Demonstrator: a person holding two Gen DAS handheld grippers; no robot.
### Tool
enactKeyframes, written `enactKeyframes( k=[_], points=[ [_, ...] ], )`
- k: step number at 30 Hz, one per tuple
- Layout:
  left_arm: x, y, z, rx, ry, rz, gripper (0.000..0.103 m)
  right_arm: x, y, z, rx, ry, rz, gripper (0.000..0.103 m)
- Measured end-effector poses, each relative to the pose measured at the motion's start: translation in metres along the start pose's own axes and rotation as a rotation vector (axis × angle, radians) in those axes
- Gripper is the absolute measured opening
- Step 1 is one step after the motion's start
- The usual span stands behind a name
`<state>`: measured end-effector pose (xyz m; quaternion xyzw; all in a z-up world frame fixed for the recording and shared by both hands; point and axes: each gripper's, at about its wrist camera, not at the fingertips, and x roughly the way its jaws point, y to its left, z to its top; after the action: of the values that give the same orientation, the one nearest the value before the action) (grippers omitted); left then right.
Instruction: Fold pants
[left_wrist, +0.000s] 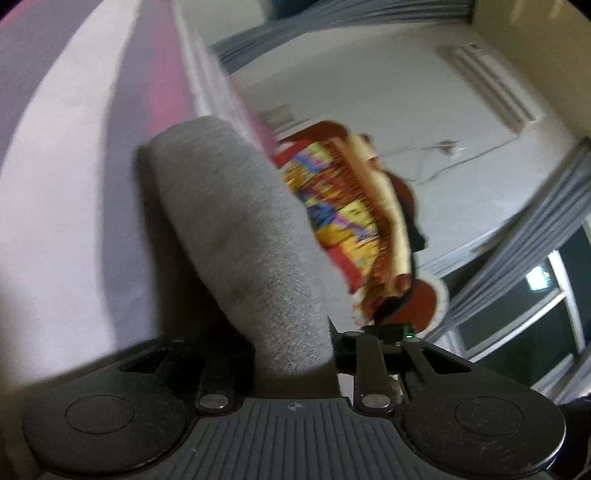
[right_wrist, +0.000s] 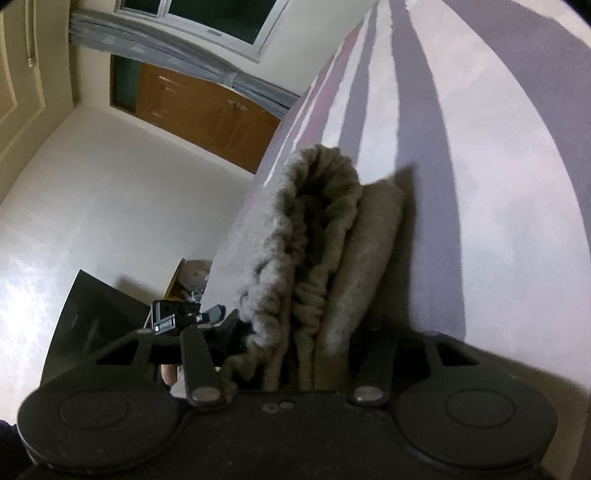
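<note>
A bed sheet (left_wrist: 74, 184) striped in pale lilac and pink is filling the background of both wrist views, with grey curtains (left_wrist: 517, 221) and a dark window (left_wrist: 535, 325) showing beyond it. The left gripper (left_wrist: 291, 332) is clamping a rolled end of the grey pants (left_wrist: 236, 229), which is rising straight ahead between its fingers, with the sheet lying to the left of them and a colourful patterned cloth (left_wrist: 340, 214) blurring just to the right. The right gripper (right_wrist: 295, 354) is pinching the pants' gathered waistband (right_wrist: 317, 236), bunched between its fingers; a wooden door (right_wrist: 199, 110) is standing far to their left.
</note>
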<state>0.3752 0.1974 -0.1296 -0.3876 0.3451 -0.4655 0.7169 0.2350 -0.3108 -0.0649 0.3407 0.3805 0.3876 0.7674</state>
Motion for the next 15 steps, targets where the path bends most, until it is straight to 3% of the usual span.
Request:
enactKeyframes(
  k=[5,9,15],
  points=[
    [0.001,-0.017,0.041,0.044,-0.064,-0.016,0.026,-0.003,0.021,0.035,-0.058,-0.023,0.045,0.046],
    [0.01,-0.022,0.089,0.083,-0.077,0.024,0.026,0.009,0.03,0.083,-0.095,-0.05,0.055,0.046],
    [0.025,-0.014,0.151,0.129,-0.068,0.123,0.026,0.044,0.022,0.143,-0.118,-0.037,-0.001,0.046]
  ],
)
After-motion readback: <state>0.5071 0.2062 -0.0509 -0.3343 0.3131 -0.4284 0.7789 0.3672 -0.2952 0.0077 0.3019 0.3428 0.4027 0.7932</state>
